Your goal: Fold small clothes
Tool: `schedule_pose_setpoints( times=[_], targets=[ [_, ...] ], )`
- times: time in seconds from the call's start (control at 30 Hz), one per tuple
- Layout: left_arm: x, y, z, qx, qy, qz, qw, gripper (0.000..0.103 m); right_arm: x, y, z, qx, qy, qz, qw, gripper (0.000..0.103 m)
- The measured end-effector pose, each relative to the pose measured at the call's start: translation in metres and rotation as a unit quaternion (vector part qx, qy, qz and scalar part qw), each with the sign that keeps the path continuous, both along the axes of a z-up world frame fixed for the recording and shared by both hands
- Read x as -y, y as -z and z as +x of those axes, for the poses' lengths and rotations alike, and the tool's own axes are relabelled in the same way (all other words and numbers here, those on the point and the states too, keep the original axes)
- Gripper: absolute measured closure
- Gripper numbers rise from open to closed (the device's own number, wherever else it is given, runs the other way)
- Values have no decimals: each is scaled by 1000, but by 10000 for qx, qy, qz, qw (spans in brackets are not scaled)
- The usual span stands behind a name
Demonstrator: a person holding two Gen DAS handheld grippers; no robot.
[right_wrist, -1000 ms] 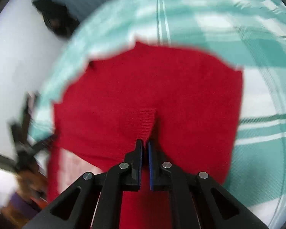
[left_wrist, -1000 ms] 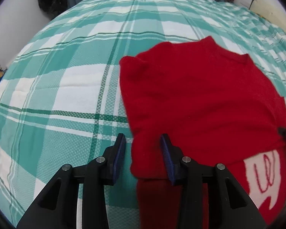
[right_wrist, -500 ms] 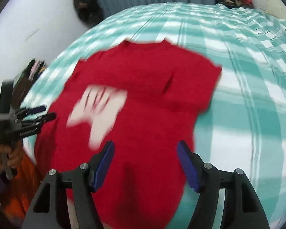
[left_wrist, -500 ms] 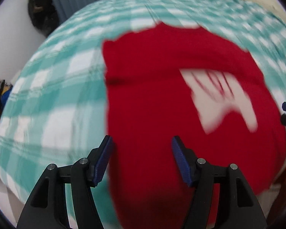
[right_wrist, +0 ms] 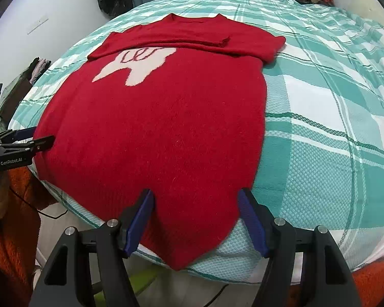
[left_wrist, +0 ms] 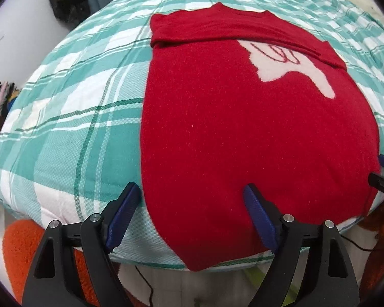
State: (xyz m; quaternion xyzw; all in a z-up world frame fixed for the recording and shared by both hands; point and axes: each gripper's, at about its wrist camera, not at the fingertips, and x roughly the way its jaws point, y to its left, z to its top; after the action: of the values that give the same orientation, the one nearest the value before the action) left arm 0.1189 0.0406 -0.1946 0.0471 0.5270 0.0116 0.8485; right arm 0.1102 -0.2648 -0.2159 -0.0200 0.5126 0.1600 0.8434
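Sweater (left_wrist: pixel 243 128) lies flat on the bed (left_wrist: pixel 76 128), sleeves folded across the top. My left gripper (left_wrist: pixel 192 215) and right gripper (right_wrist: pixel 195 218) hang at its bottom edge, jaws spread, holding nothing. Next I should pinch the bottom corners and fold them up.

A second ago the right hand-held gripper (right_wrist: pixel 195 216) pinched the red knitted sweater (right_wrist: pixel 166 128); now its jaws stand wide apart, like those of the left hand-held gripper (left_wrist: pixel 192 213), which have also spread wider. The sweater has been unfolded flat; its white patterned patch (left_wrist: pixel 289 69) now lies face-up at the far end.
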Motion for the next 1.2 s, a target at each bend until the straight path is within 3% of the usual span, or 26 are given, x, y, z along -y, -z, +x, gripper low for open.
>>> schedule_pose_setpoints(
  times=[1.2],
  targets=[
    [-1,7,-3,14,-133,63,9999,9,-4,8,1,-33,44,-35,10000,30]
  ],
)
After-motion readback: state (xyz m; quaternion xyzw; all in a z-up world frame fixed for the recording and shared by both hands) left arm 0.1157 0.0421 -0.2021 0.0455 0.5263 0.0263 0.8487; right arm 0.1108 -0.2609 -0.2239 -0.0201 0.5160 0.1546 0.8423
